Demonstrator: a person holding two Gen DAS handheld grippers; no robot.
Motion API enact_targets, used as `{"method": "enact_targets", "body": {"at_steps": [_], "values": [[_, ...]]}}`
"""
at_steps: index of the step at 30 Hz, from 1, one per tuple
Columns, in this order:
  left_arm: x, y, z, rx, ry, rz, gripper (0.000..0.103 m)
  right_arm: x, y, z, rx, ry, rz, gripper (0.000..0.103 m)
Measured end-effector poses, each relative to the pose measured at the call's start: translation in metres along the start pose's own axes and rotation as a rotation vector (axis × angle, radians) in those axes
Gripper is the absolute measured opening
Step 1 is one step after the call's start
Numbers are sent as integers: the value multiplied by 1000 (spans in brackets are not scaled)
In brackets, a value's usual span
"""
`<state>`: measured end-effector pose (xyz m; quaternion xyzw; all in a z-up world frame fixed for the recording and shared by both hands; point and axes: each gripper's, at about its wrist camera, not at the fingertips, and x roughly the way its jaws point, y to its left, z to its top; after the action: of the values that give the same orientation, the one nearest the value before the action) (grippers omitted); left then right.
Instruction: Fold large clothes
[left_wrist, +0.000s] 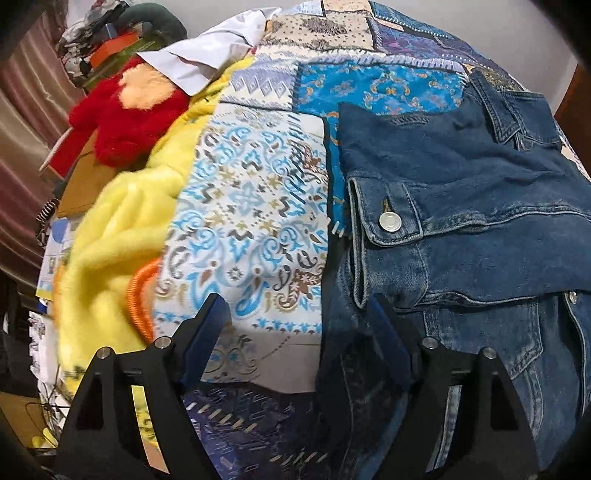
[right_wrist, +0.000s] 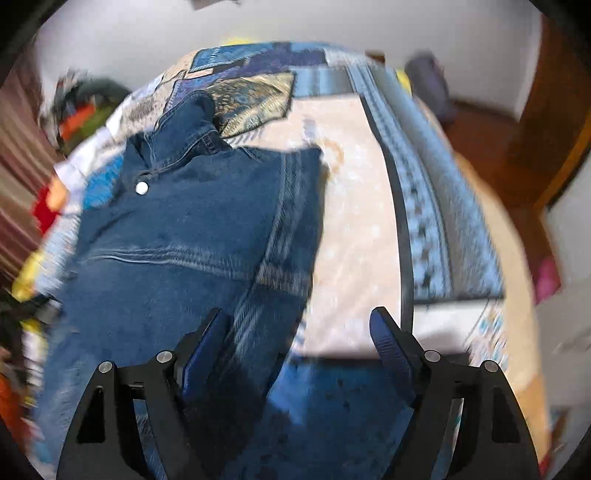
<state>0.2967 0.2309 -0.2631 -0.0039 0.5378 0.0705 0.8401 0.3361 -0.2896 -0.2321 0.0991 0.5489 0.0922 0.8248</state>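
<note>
A dark blue denim jacket (left_wrist: 461, 192) with pale stitched seams and silver metal buttons is lying partly folded on a patchwork-print bedspread (left_wrist: 251, 206), one cuffed sleeve crossing its body. The left gripper (left_wrist: 299, 317) and the right gripper (right_wrist: 301, 325) are both hovering over its near edge, jaws spread wide, grasping nothing. A fluffy yellow blanket (left_wrist: 110, 236) is bunching alongside.

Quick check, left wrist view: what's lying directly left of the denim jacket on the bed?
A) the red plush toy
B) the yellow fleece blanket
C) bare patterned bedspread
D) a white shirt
C: the denim jacket borders open patterned bedspread; the yellow fleece blanket and red plush toy sit further left.
</note>
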Motion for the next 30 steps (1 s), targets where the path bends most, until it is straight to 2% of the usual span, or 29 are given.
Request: {"method": "enact_targets", "body": {"at_steps": [2,8,11,14,18,21,23,24,25,27,28,30], "values": [[-6,2,8,-5,-15,-16,79,-6,-3,0,19,7,7,78],[-14,0,53,-20,-39,-88,79,-23,0,22,37,-43,37,78],[1,-3,80,-23,-25,-112,79,-20,4,40,62,-64,69,78],[30,-3,102,-48,24,-126,79,-7,4,55,102,-67,95,78],[67,-5,122,-58,75,-175,76,24,4,72,122,-35,99,78],[77,-12,133,-31,47,-210,70,44,3,82,120,-8,122,77],[84,-16,142,-26,35,-218,63,50,8,87,98,-20,135,71],[90,-18,146,-32,42,-228,57,54,11,89,87,-15,135,60],[96,-20,150,-39,54,-238,45,58,14,91,78,-5,120,54],[109,-25,154,-48,87,-240,24,64,20,93,41,-2,101,33],[113,-27,156,-56,87,-226,20,66,23,94,29,-11,96,27],[109,-33,157,-52,44,-189,15,69,25,99,17,-26,87,20]]}}
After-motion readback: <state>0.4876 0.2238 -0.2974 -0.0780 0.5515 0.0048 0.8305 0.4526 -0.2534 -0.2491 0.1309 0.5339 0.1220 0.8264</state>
